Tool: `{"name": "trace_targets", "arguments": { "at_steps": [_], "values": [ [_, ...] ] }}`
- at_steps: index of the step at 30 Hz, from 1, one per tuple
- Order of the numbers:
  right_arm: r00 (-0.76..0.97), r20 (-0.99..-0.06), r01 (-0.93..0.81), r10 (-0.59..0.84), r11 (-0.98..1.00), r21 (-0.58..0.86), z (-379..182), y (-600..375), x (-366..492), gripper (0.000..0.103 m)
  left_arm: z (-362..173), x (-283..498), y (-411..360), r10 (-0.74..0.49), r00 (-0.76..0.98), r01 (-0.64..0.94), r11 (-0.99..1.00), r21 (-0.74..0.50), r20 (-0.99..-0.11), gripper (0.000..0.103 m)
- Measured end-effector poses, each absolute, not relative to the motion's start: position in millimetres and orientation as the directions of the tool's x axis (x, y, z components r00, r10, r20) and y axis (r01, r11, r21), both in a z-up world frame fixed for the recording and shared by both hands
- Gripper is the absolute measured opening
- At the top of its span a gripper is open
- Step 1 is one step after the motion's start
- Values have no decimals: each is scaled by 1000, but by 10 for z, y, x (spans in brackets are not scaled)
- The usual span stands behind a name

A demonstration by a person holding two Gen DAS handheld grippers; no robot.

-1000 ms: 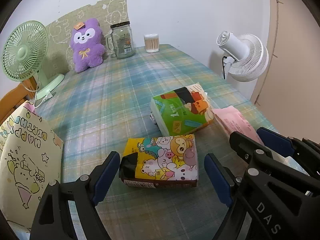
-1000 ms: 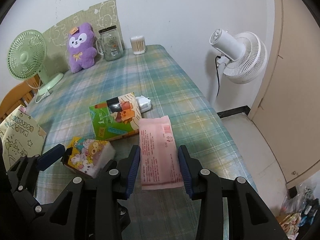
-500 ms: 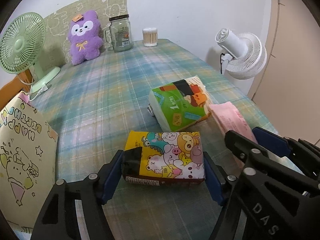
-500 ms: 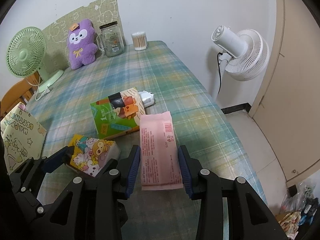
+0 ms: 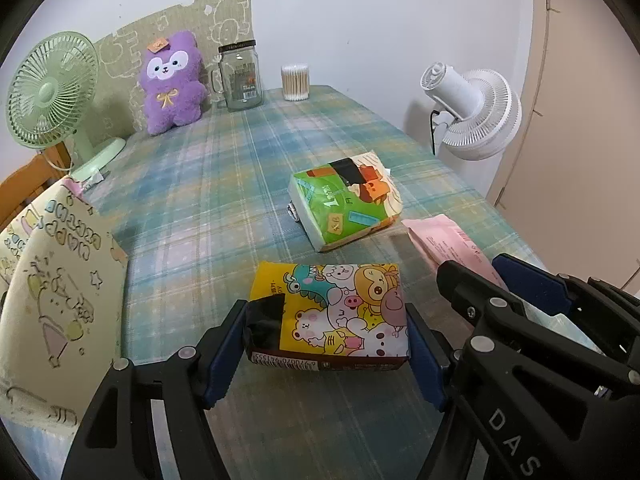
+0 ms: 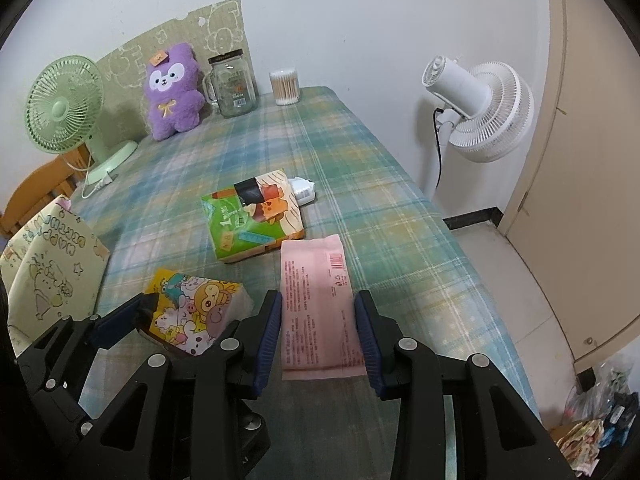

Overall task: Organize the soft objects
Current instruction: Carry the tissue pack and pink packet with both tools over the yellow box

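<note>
My left gripper (image 5: pixel 326 344) is shut on a yellow cartoon tissue pack (image 5: pixel 332 316), its pads pressed on both ends; the pack also shows in the right wrist view (image 6: pixel 196 312). My right gripper (image 6: pixel 318 328) is shut on a pink tissue pack (image 6: pixel 316 312), which shows in the left wrist view (image 5: pixel 448 248) too. A green tissue pack (image 5: pixel 346 200) lies on the plaid tablecloth (image 5: pixel 208 184) just beyond both; it also shows in the right wrist view (image 6: pixel 254 216). A purple plush toy (image 5: pixel 172 84) sits at the table's far end.
A "Happy Birthday" paper bag (image 5: pixel 52 300) stands at the left. A green desk fan (image 5: pixel 52 92), a glass jar (image 5: pixel 240 76) and a cotton-swab box (image 5: pixel 295 82) stand at the back. A small white packet (image 6: pixel 302 190) lies behind the green pack. A white floor fan (image 6: pixel 476 108) stands right of the table.
My left gripper moved forward around the cartoon tissue pack and shut on its ends. The right gripper kept its hold on the pink pack and lifted slightly.
</note>
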State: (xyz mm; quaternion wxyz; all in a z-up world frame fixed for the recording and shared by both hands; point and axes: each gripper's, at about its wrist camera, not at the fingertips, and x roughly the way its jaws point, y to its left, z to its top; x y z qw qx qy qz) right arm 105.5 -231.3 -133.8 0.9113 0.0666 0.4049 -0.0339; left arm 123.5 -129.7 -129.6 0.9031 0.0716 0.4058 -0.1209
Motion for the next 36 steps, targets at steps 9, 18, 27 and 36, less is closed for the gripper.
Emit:
{"name": "trace_targets", "arguments": {
  "at_steps": [9, 18, 27, 36],
  "values": [
    [695, -719, 118, -11, 988, 99, -1211, -2304, 866, 40, -1176, 1075, -1283, -166, 663, 279, 960, 36, -730, 75],
    [728, -685, 115, -16, 988, 100, -1005, -2287, 721, 40, -972, 940, -1261, -171, 687, 275, 961, 35, -706, 75],
    [767, -641, 97, -13, 991, 96, -706, -2284, 573, 40, -691, 797, -1250, -167, 725, 257, 966, 37, -668, 75],
    [802, -598, 93, -14, 990, 102, -420, -2286, 464, 40, -404, 683, -1264, -159, 770, 246, 968, 58, -618, 75]
  ]
}}
